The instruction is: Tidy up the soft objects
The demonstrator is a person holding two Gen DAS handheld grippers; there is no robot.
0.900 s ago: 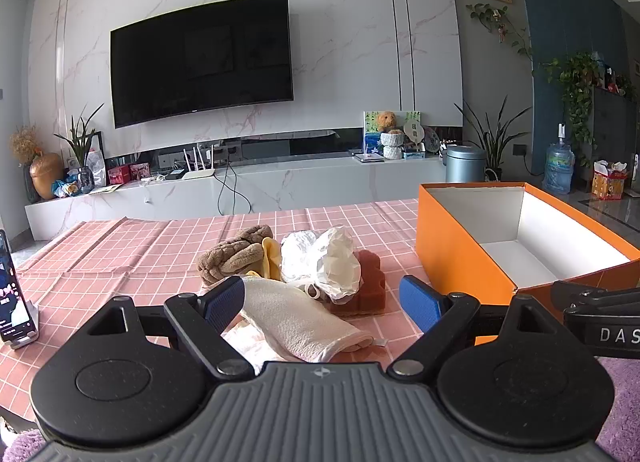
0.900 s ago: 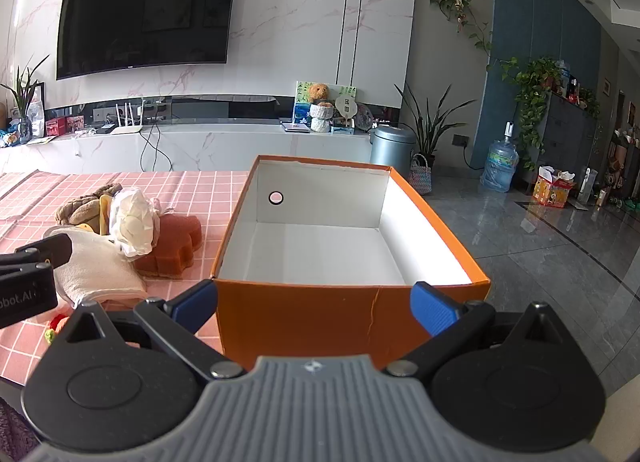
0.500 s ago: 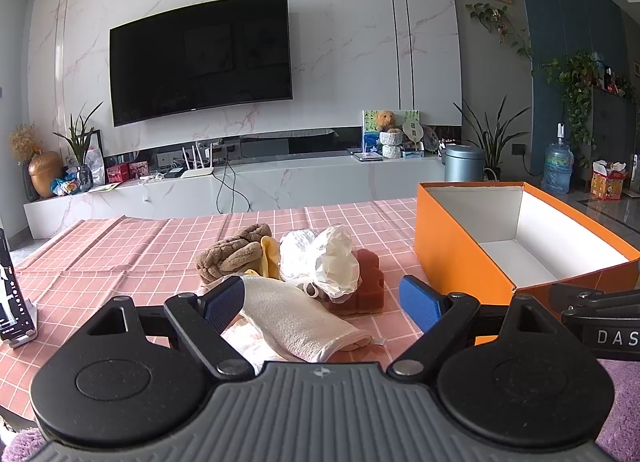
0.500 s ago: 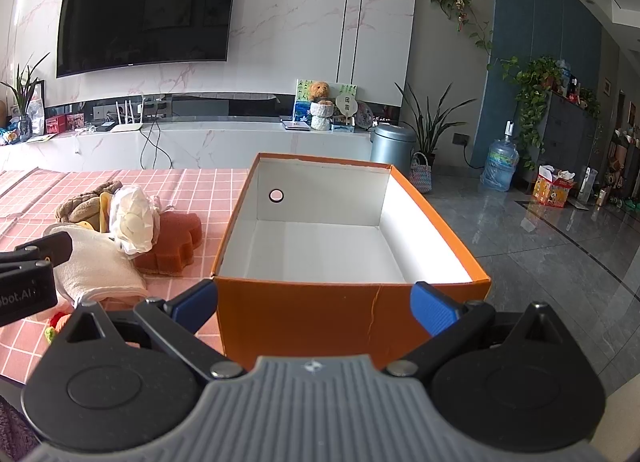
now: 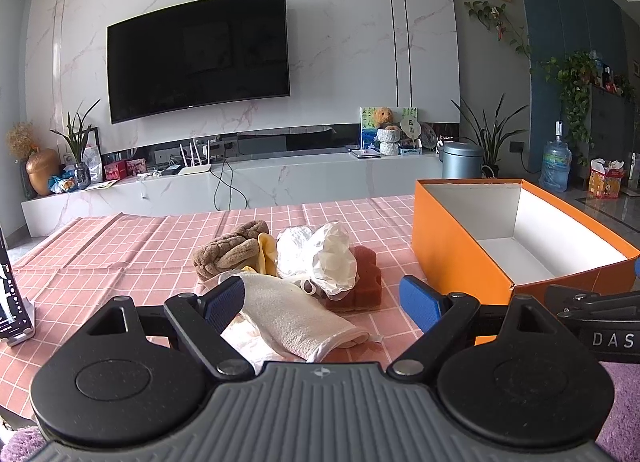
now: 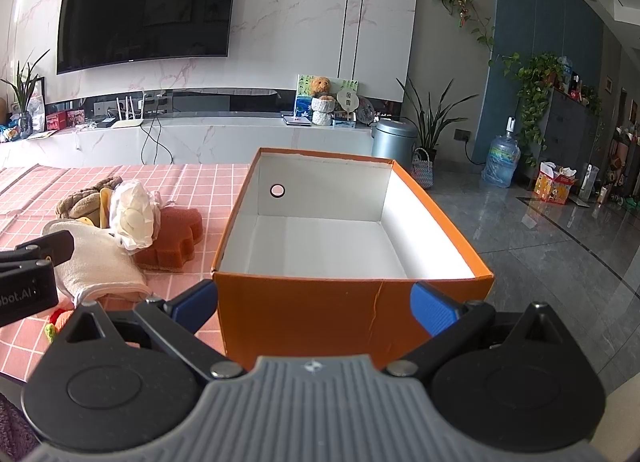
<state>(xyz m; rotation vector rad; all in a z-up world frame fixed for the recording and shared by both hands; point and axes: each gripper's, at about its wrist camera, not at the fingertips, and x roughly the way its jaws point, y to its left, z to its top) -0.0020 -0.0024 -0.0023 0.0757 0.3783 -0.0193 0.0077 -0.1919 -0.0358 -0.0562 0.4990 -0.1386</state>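
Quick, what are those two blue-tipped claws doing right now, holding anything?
Left gripper: open, holding nothing, above the white cloth.
Right gripper: open, holding nothing, facing the orange box.

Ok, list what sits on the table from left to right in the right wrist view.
Brown plush → crumpled white plastic bag → rust-orange sponge → orange box.

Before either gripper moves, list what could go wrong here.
1. The soft things lie heaped: lifting the white cloth may drag the crumpled plastic bag or orange sponge along.
2. The orange box sits near the table's edge and looks light; a nudge from the open right gripper could shift it.
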